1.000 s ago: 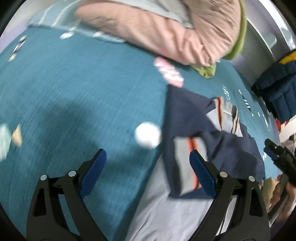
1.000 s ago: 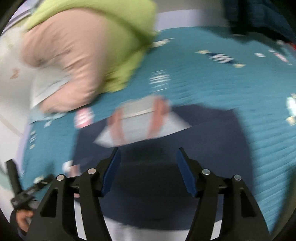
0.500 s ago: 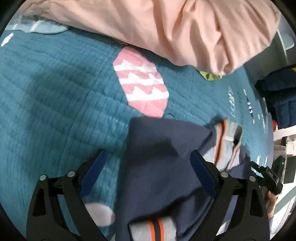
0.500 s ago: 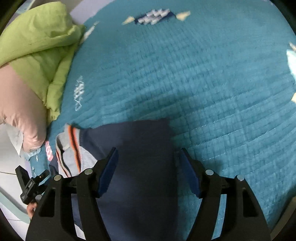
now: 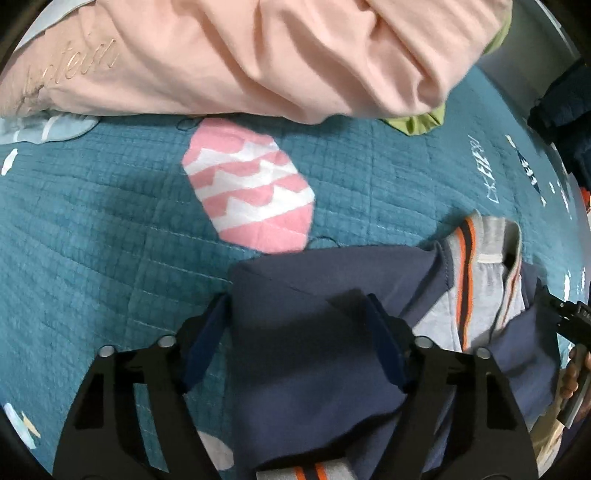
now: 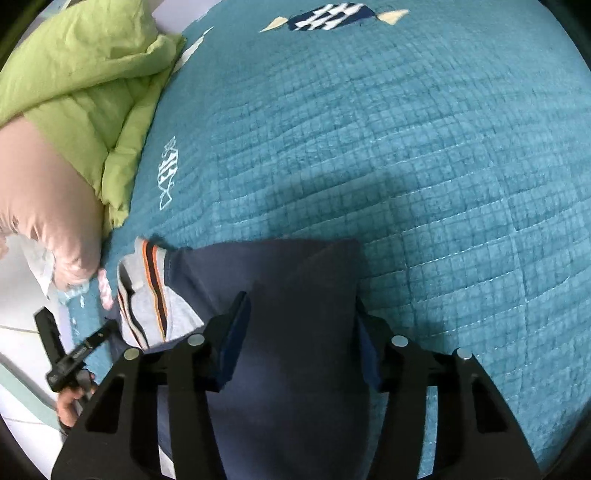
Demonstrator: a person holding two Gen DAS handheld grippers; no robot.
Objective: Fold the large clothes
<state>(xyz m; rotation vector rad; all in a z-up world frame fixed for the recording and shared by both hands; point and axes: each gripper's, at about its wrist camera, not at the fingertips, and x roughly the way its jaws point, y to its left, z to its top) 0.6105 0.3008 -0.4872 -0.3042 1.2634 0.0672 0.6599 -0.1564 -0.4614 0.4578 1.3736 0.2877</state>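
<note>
Navy top (image 5: 317, 350) on quilt (image 5: 110, 229), both jaws apart

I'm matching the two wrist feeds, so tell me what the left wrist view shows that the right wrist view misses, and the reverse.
Only the left wrist view shows the large pink-and-white zigzag patch on the quilt and the script lettering on the pink bedding. Only the right wrist view shows the navy-and-white fish patch and the wide spread of the green duvet. Both show the teal quilt, the navy garment with its grey, orange-striped collar, and open tongs, left and right, over that garment.
</note>
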